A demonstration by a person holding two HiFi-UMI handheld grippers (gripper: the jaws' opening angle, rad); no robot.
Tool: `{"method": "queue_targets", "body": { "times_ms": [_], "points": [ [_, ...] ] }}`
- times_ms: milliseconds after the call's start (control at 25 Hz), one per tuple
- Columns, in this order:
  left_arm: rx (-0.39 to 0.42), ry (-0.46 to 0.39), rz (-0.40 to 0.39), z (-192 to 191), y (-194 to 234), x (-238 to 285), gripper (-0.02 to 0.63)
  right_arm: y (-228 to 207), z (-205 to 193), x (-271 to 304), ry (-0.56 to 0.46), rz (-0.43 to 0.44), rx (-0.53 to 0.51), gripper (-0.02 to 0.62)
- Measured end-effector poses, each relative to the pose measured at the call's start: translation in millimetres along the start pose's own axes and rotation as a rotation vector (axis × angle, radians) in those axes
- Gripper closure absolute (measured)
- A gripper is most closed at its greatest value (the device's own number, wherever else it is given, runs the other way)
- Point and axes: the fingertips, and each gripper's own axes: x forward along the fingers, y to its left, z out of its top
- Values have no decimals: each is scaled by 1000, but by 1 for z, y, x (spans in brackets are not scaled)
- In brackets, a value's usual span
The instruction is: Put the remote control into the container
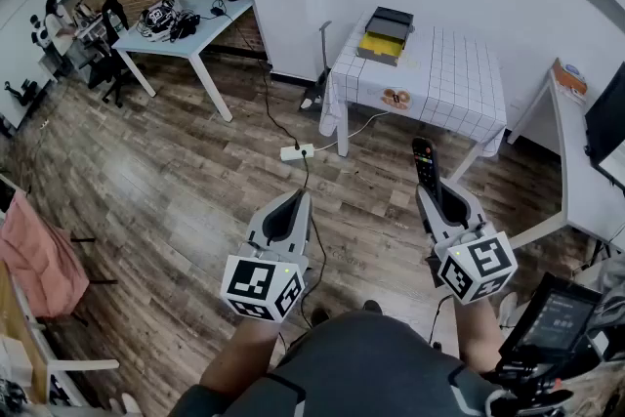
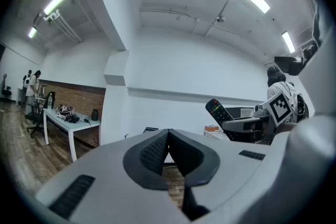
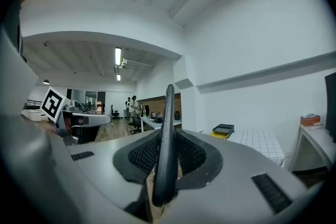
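The right gripper (image 1: 433, 197) is clamped on the remote (image 1: 424, 163). In the right gripper view the black remote stands edge-on between the ribbed pads, which press on its two flat faces. Its upper end sticks out well past the jaw tips. The remote is in the air, in front of the table (image 1: 459, 78) and well apart from it. From the left gripper view its face shows a few coloured buttons near the far end, but any lettering on it is too small to read.

The left gripper (image 1: 292, 202) is level beside the right one, with its jaws closed tip to tip and nothing between them. Each gripper carries a cube printed with black-and-white square markers.

The table has a white checked cloth. The container (image 1: 385, 35), a dark tray with a yellow part, sits at the table's far left corner by the wall. A small brown thing (image 1: 395, 98) lies near the table's front left edge; what it is cannot be made out.

On the wooden floor just left of the table lies a white power strip (image 1: 298, 151) with a black cable. Further left of the table stands a pale desk (image 1: 190, 26) with gear on it. A screen (image 1: 555, 321) at the person's right shows lines of text too small to read.
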Motion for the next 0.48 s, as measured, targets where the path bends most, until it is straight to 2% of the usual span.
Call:
{"method": "queue_targets", "body": {
  "times_ms": [480],
  "points": [
    [-15,2,-39,-7,3,15,596,-1,0,11,-5,-18,17,505]
  ]
}}
